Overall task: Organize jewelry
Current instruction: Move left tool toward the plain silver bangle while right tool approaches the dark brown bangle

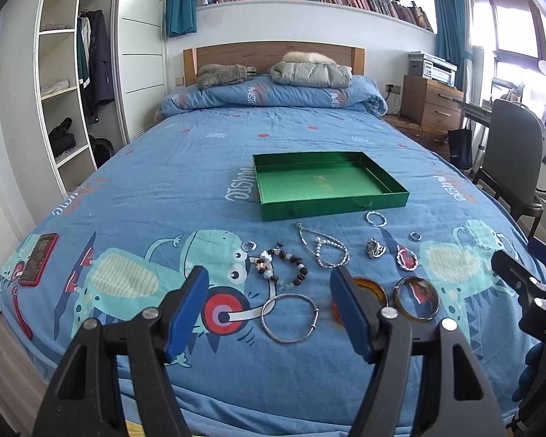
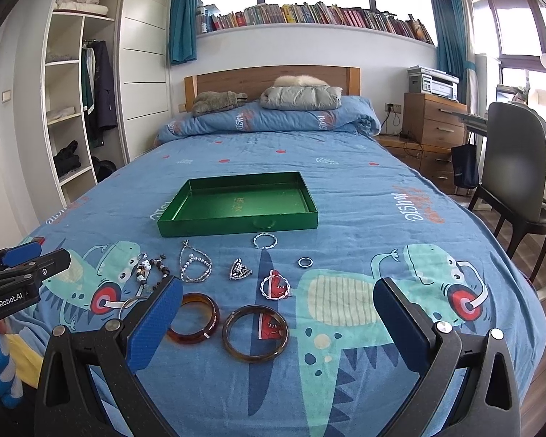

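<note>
An empty green tray (image 1: 331,205) (image 2: 236,227) lies mid-bed. Jewelry is spread on the blue bedcover in front of it: a silver bangle (image 1: 291,295), a beaded bracelet (image 1: 302,273), a silver chain necklace (image 2: 196,266), a brooch (image 2: 240,269), a small ring (image 2: 305,262), a twisted silver bracelet (image 2: 265,241) and two amber bangles (image 2: 194,338) (image 2: 254,358). My left gripper (image 1: 269,309) hovers open above the silver bangle. My right gripper (image 2: 280,322) hovers open above the amber bangles. Neither holds anything.
A red phone (image 1: 38,258) lies at the bed's left edge. Folded bedding, a jacket (image 2: 302,97) and a plush toy (image 2: 218,101) sit by the headboard. A chair (image 2: 517,167) and a desk stand right of the bed, open wardrobe shelves left.
</note>
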Motion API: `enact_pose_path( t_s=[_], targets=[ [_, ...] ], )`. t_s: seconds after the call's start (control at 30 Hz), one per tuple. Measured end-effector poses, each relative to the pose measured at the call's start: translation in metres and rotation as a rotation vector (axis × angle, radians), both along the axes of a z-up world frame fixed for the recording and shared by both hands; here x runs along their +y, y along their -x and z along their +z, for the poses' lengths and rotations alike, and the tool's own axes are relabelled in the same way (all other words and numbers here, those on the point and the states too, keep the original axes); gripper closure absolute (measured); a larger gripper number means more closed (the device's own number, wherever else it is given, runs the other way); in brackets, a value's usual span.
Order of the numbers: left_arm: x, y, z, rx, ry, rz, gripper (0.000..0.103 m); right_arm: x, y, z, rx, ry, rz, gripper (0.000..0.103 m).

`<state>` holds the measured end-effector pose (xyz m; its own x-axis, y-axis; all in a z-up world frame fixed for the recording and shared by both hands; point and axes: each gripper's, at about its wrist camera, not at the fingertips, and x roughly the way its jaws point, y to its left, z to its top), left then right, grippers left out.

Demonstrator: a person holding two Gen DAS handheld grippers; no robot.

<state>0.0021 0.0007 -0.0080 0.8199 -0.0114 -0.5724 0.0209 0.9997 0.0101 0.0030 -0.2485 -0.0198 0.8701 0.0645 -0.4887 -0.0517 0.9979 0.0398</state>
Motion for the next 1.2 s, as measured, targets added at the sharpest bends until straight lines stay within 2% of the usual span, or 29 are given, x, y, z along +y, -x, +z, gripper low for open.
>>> enact_pose_path(
  t_s=[0.3,0.47,0.63,0.73,0.93,1.2],
  targets=[
    [0.003,-0.002,-0.001,-0.016,0.0,0.022,0.035,-0.007,-0.002,-0.006,0.033,-0.02,-0.011,0.0],
    [0.007,-0.008,-0.009,0.035,0.006,0.017,0.035,-0.013,-0.003,-0.014,0.058,-0.02,-0.022,0.001],
    [0.013,-0.009,-0.019,0.053,0.012,0.024,0.035,-0.018,-0.006,-0.023,0.096,-0.021,-0.022,0.017],
    [0.015,-0.009,-0.026,0.07,0.013,0.019,0.035,-0.019,-0.01,-0.03,0.12,-0.022,-0.02,0.022],
    [0.007,-0.011,-0.043,0.125,0.043,-0.037,0.035,-0.017,-0.019,-0.044,0.172,-0.026,0.006,0.039],
    [0.007,-0.024,-0.064,0.196,0.063,-0.034,0.036,-0.021,-0.029,-0.056,0.218,-0.045,0.025,0.051]
  ],
)
